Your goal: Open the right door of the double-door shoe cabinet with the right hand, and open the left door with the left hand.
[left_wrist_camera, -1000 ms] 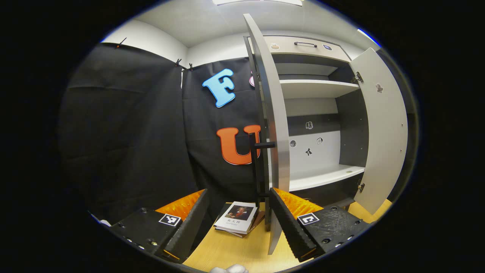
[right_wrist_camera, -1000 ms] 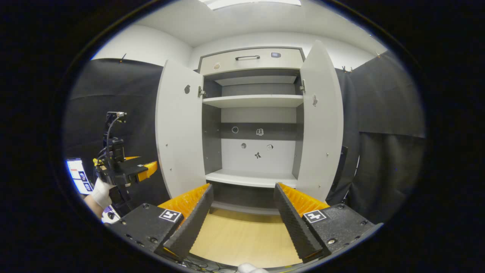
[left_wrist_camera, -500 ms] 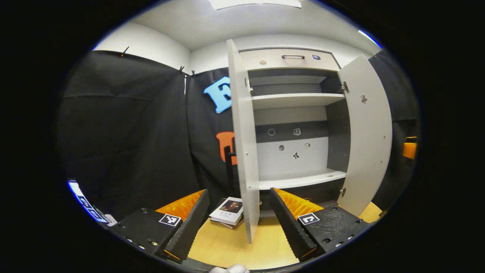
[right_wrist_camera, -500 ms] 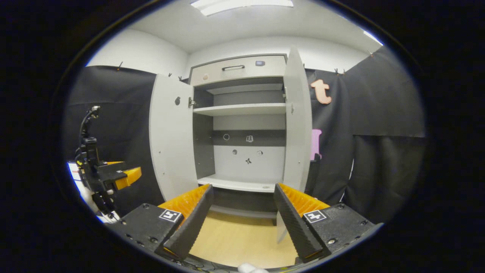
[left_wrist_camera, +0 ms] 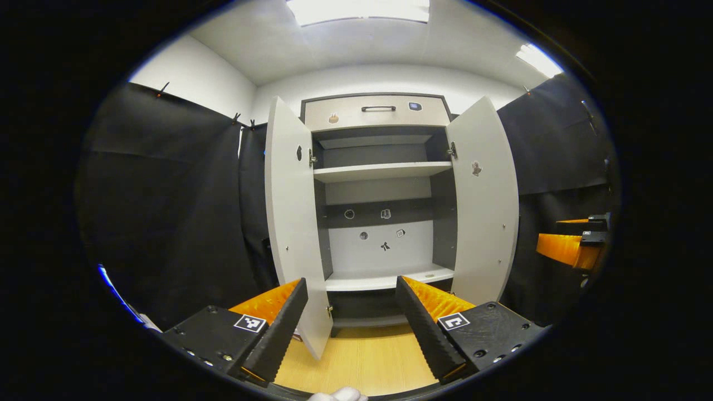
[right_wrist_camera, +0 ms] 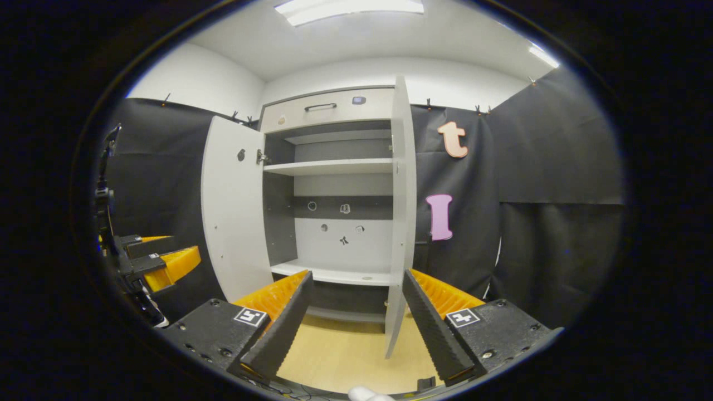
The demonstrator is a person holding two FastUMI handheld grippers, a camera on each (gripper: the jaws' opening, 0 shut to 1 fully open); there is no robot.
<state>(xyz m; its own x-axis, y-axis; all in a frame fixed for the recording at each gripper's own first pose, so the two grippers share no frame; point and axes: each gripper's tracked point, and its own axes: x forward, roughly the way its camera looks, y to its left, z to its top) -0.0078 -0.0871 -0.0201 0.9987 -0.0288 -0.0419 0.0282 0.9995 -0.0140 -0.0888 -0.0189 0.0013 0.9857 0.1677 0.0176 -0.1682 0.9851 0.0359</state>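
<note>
The grey shoe cabinet [left_wrist_camera: 379, 114] stands ahead with both doors swung out. In the left gripper view its left door [left_wrist_camera: 289, 217] and right door [left_wrist_camera: 486, 200] flank bare white shelves [left_wrist_camera: 381, 170]. My left gripper [left_wrist_camera: 351, 328] is open, back from the cabinet, holding nothing. The right gripper view has the left door [right_wrist_camera: 231, 206] wide open and the right door [right_wrist_camera: 402, 211] edge-on. My right gripper [right_wrist_camera: 356, 328] is open too, nothing between its fingers. Each view catches the other gripper off to the side: the right gripper [left_wrist_camera: 574, 245] and the left gripper [right_wrist_camera: 150, 264].
A drawer with a black handle [left_wrist_camera: 379, 108] tops the cabinet. Small stickers [left_wrist_camera: 384, 228] dot the back panel. Light wooden floor [left_wrist_camera: 362, 362] runs in front of the cabinet. Black cloth walls close in on both sides.
Both grippers have drawn back from the doors. The left view swung from the left door's edge to face the cabinet squarely; the right view drifted right, so the right door is now edge-on.
</note>
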